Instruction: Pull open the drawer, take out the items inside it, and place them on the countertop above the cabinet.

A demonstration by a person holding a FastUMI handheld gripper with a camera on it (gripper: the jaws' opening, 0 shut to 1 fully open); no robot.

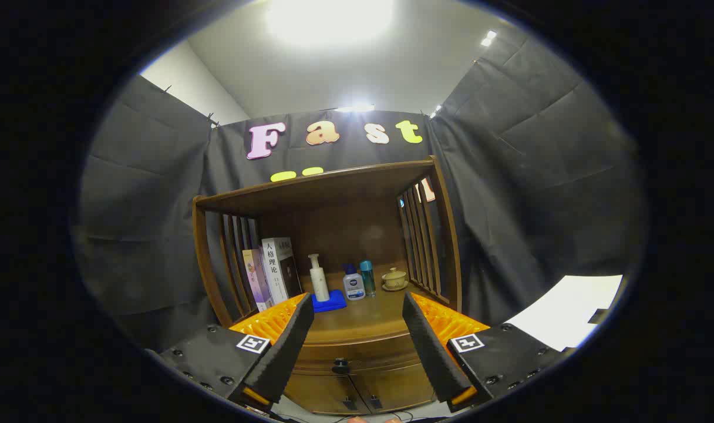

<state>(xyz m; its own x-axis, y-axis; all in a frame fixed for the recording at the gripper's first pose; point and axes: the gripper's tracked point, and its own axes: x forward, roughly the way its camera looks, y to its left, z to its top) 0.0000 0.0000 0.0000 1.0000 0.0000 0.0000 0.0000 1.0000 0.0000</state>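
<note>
The shallow brown wooden drawer (357, 355) sits closed in the front of the brown wooden cabinet (333, 194), just under the countertop's front edge, with a small dark round knob (340, 366) at its middle; what lies inside it cannot be seen. Below the drawer are two wooden cabinet doors (360, 390) with small dark pulls, also closed. The gripper (357, 346) hangs in front of the cabinet with its two fingers spread wide apart, holding nothing, and the drawer front and knob show in the gap between them. Above the drawer, the wooden countertop (363, 320) is bare along its front edge. Toward its back, a flat blue cloth (329, 301) lies with a tall white pump bottle (319, 279) standing at its rear left corner. Just right of the cloth stand a short white bottle with a blue cap (353, 284) and a slim teal bottle (367, 278), close together. Near the back right corner rests a small yellowish lidded cup on a saucer (394, 278). At the back left corner, several upright books (272, 272) lean against the slatted wooden side (236, 258) of the cabinet's upper frame.
</note>
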